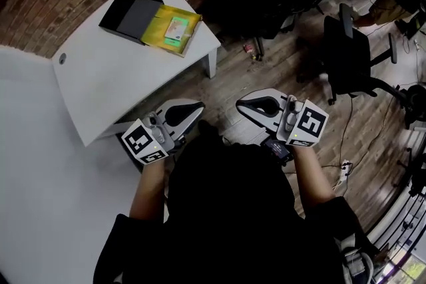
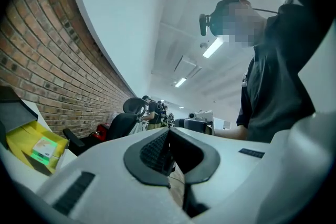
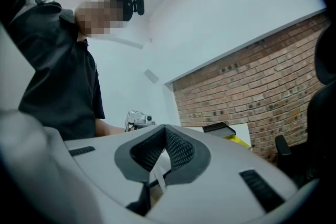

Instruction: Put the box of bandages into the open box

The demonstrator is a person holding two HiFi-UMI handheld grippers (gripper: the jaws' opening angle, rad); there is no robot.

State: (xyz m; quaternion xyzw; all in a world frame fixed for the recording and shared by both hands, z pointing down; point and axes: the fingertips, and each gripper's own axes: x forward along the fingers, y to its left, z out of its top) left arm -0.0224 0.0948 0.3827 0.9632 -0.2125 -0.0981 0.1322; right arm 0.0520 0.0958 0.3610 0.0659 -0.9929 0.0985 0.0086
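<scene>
Bandage box point(image 1: 175, 30) already lies inside the yellow open box point(image 1: 154, 28) on the table point(image 1: 106, 83); task looks done. The 2 grippers, left gripper point(image 1: 184, 114) and right gripper point(image 1: 261, 106), have jaws together, empty, well apart from the table.

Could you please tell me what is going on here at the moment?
A person holds the left gripper and the right gripper close to the body, away from the table. Both are shut and empty. On the table, a small green-and-white box, apparently the bandages, lies inside the open yellow box, next to a black box.
</scene>
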